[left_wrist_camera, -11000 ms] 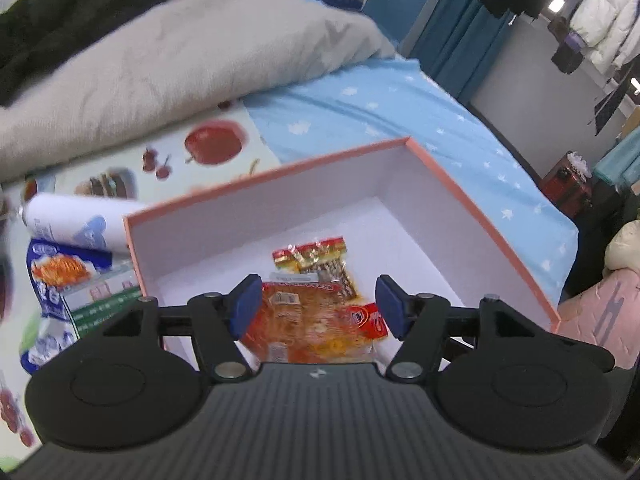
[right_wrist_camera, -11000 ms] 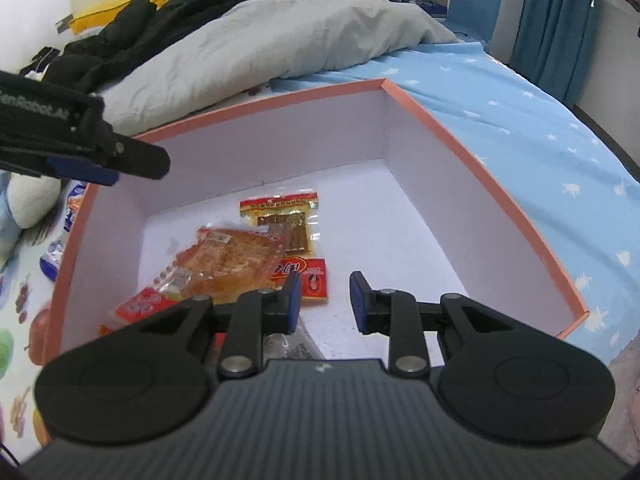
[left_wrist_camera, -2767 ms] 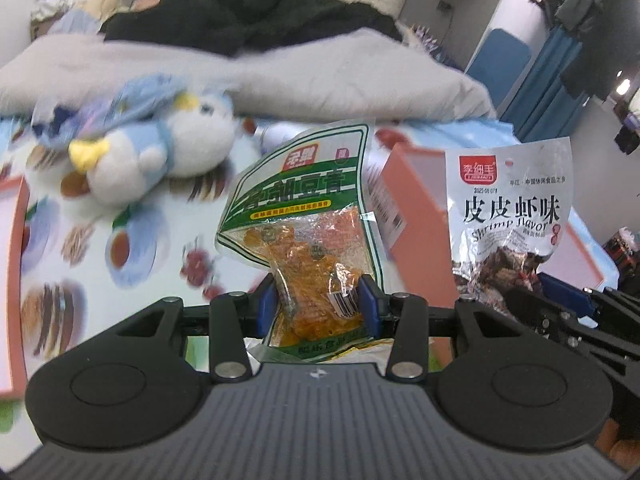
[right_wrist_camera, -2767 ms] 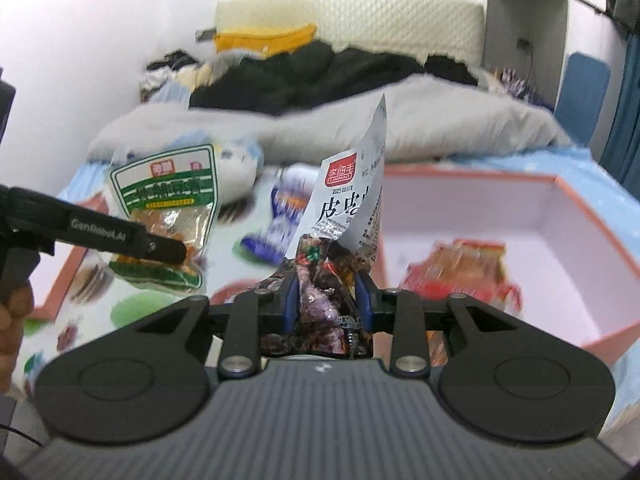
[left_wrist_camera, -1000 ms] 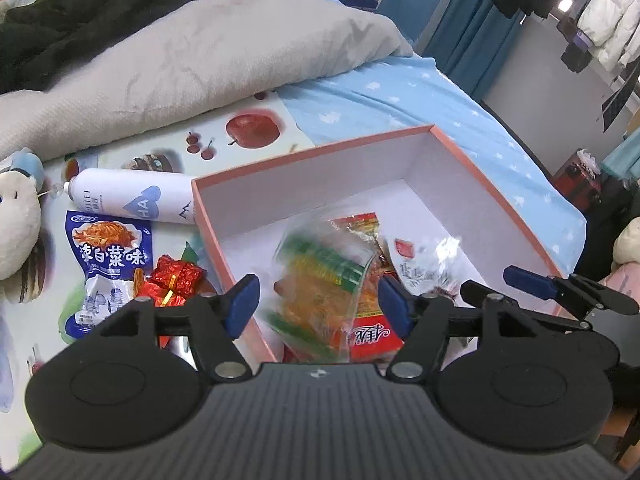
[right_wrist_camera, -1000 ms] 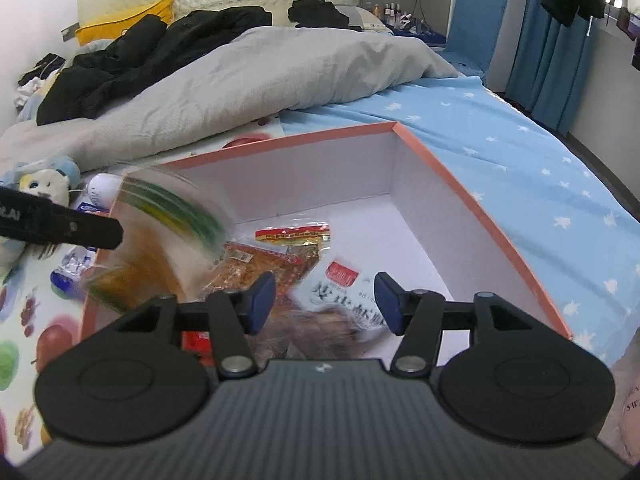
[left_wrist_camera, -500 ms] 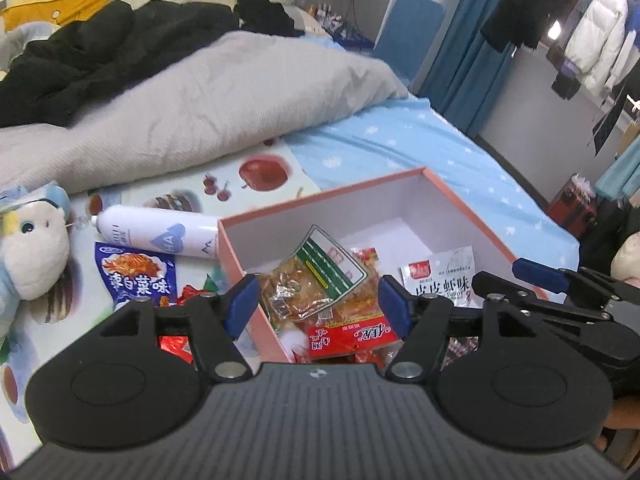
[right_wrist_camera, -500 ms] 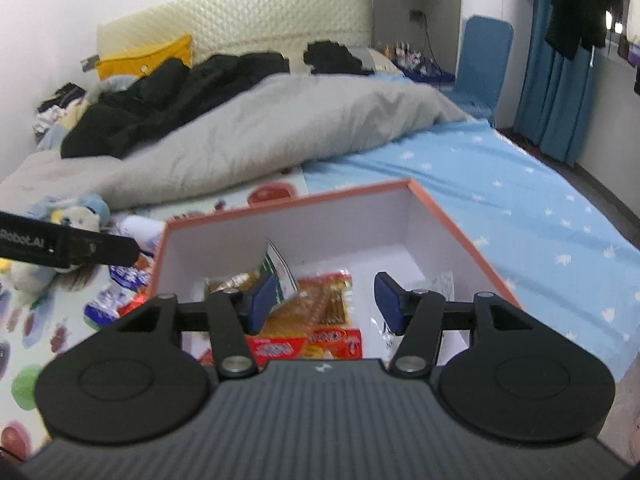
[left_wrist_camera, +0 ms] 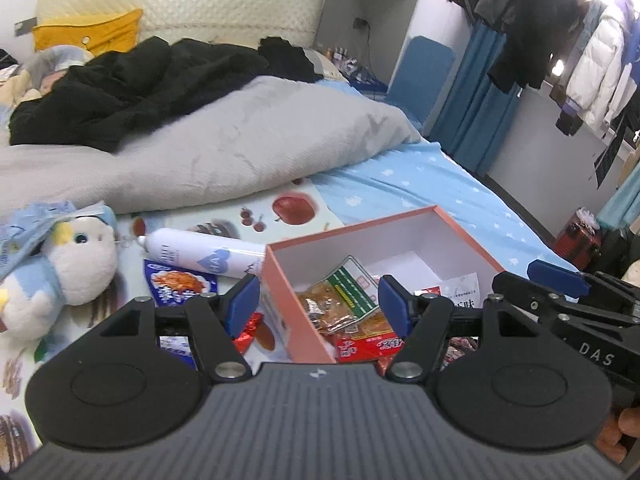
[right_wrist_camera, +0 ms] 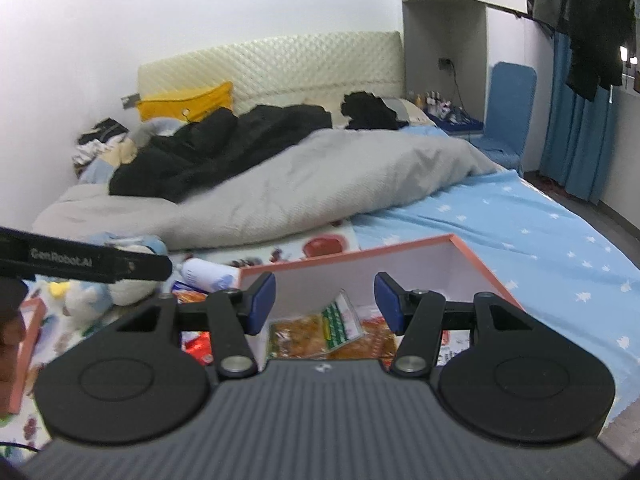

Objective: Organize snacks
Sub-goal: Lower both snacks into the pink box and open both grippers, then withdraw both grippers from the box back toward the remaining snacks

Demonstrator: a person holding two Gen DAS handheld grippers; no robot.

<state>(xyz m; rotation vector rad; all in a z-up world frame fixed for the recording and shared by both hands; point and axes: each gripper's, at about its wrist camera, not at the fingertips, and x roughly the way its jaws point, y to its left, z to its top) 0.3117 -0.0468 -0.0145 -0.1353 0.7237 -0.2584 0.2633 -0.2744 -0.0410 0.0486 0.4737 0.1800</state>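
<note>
On the bed, from the left wrist: pink box holding a green-labelled snack bag leaning on red packets, a white pouch beside them. Outside, near its left wall: white bottle, blue snack pack. Left gripper raised above the box, angled down, jaws wide apart, empty.

From the right wrist: same box, green-labelled bag inside. Right gripper above it, tilted down, jaws parted, gripping nothing.
</note>
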